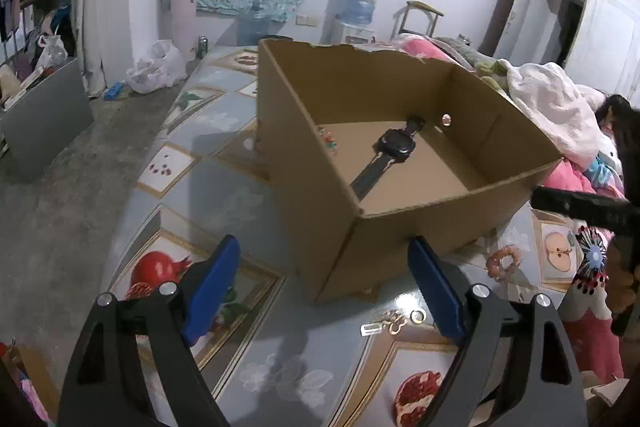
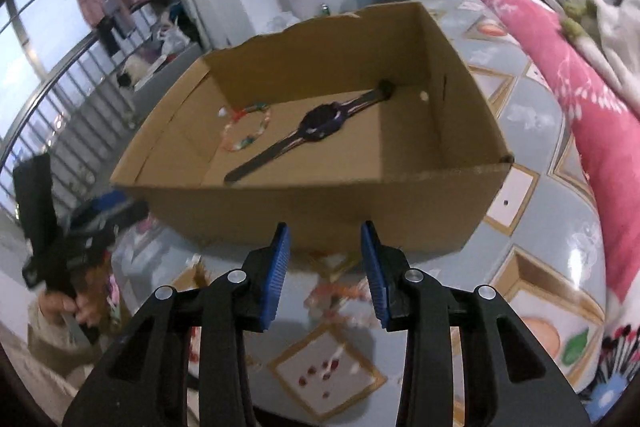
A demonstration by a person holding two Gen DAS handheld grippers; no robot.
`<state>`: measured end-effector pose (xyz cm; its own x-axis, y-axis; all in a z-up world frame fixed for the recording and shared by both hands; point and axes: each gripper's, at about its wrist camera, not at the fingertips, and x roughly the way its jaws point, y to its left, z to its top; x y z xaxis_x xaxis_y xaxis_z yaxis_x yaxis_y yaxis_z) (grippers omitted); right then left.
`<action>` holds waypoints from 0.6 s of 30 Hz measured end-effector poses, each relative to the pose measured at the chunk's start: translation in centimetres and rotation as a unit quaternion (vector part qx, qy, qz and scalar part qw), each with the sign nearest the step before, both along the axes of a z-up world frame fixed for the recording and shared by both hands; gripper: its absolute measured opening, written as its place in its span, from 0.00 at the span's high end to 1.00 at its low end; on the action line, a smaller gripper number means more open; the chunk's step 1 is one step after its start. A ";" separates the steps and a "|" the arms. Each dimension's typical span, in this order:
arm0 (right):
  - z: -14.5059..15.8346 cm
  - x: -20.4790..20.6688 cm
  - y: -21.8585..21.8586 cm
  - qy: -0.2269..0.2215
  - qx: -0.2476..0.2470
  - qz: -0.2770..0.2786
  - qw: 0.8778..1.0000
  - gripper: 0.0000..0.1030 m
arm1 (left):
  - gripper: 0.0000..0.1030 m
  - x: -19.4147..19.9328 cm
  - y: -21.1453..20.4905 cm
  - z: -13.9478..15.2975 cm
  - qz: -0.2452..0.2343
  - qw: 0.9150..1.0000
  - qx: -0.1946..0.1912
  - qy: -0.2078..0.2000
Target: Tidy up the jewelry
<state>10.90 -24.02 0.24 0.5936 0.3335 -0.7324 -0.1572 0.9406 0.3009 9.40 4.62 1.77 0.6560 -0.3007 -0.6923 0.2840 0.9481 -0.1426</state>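
An open cardboard box stands on the fruit-patterned tablecloth. Inside lie a black wristwatch and a colourful beaded bracelet, which the box wall mostly hides in the left wrist view. My left gripper is open wide in front of the box corner, holding nothing. Small gold pieces and a ring lie on the cloth by its right finger. A pinkish bead bracelet lies further right. My right gripper is open and empty before the box's near wall, above a blurred orange bracelet.
Pink and white bedding is piled along the table's right side. The table's left edge drops to a concrete floor. A water dispenser stands by the far wall. A hand holds the left gripper.
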 end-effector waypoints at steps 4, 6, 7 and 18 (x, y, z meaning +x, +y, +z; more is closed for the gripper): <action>0.9 1.6 -0.6 -0.011 0.004 -0.010 1.000 0.65 | 0.18 1.3 -0.5 0.2 0.012 1.000 0.004 -0.007; 1.0 1.7 -1.0 -0.017 0.008 -0.014 1.000 0.64 | 0.18 2.1 -0.6 0.1 0.016 1.000 -0.003 -0.010; 0.9 1.9 -1.2 -0.020 0.003 -0.022 1.000 0.63 | 0.18 2.5 -0.7 0.1 0.021 1.000 -0.004 -0.011; -3.9 -0.4 -4.8 0.062 -0.077 -0.135 0.986 0.30 | 0.10 3.9 1.6 -3.9 0.093 0.992 0.032 0.081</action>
